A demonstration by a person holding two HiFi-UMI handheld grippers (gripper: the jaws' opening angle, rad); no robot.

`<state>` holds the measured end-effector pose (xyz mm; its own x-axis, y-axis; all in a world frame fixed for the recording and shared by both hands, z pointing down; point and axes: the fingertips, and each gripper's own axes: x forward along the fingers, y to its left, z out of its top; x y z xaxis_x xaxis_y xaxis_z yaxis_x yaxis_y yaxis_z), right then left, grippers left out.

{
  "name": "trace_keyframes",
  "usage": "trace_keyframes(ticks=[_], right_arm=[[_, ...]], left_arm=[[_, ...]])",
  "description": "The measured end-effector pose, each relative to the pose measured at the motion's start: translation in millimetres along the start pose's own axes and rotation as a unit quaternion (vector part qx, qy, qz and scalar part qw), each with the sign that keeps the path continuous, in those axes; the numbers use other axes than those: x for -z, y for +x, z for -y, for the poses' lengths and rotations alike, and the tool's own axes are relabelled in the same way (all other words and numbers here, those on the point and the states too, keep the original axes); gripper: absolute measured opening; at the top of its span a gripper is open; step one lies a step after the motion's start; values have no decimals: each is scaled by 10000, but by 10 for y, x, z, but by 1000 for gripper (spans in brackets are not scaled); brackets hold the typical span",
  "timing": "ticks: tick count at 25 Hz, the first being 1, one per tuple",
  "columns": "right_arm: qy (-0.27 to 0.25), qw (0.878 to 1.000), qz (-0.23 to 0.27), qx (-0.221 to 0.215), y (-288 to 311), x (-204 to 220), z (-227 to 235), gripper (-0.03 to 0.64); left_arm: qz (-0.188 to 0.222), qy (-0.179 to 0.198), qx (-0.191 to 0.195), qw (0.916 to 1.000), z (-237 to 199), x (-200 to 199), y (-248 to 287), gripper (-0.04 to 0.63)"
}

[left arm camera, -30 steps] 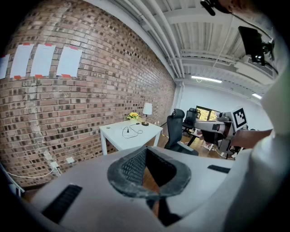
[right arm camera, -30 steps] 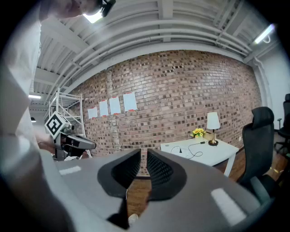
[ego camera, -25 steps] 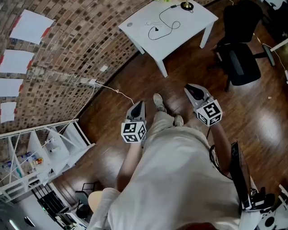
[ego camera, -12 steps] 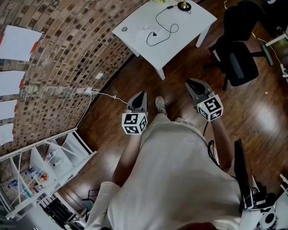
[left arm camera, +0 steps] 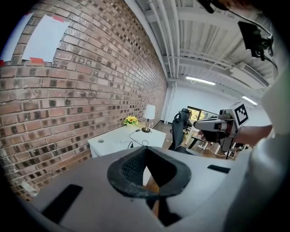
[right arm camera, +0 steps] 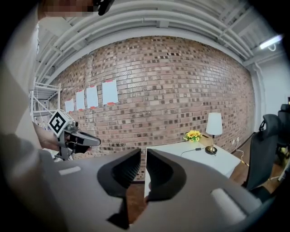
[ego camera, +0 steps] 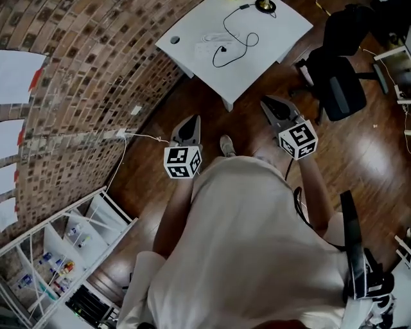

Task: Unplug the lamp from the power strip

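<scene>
The lamp (left arm camera: pixel 148 113), with a white shade and a brass base (ego camera: pixel 264 6), stands at the far end of a white table (ego camera: pixel 257 64). Its black cable (ego camera: pixel 236 40) loops across the top to a plug end (ego camera: pixel 223 49); I cannot make out a power strip there. My left gripper (ego camera: pixel 193 119) and right gripper (ego camera: pixel 266 101) are held out over the wooden floor, well short of the table. Both are shut and empty. The right gripper view shows the lamp (right arm camera: pixel 214 125) far off beyond the jaws.
A brick wall (ego camera: pixel 77 83) runs along the left, with a white cord (ego camera: pixel 144 136) trailing from it. A black office chair (ego camera: pixel 339 77) stands right of the table. A white shelf rack (ego camera: pixel 70 238) is at the lower left. Yellow flowers (right arm camera: pixel 193 135) sit beside the lamp.
The person has stepped toward the table, so both grippers sit nearer to it. Neither gripper's jaws have changed.
</scene>
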<state>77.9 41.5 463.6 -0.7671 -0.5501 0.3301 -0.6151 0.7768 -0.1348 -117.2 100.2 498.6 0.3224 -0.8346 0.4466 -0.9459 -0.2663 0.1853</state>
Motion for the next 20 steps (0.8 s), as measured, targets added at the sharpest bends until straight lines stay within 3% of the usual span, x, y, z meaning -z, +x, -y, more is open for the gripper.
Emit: trace_keyframes(ticks=[12, 20], right_arm=[[79, 9997, -91, 230, 661, -77, 295, 32], [135, 9994, -318, 29, 1097, -68, 857, 32]], left_arm=[[-87, 127, 295, 9994, -534, -208, 597, 6], [-409, -30, 159, 9990, -657, -212, 1147, 6]])
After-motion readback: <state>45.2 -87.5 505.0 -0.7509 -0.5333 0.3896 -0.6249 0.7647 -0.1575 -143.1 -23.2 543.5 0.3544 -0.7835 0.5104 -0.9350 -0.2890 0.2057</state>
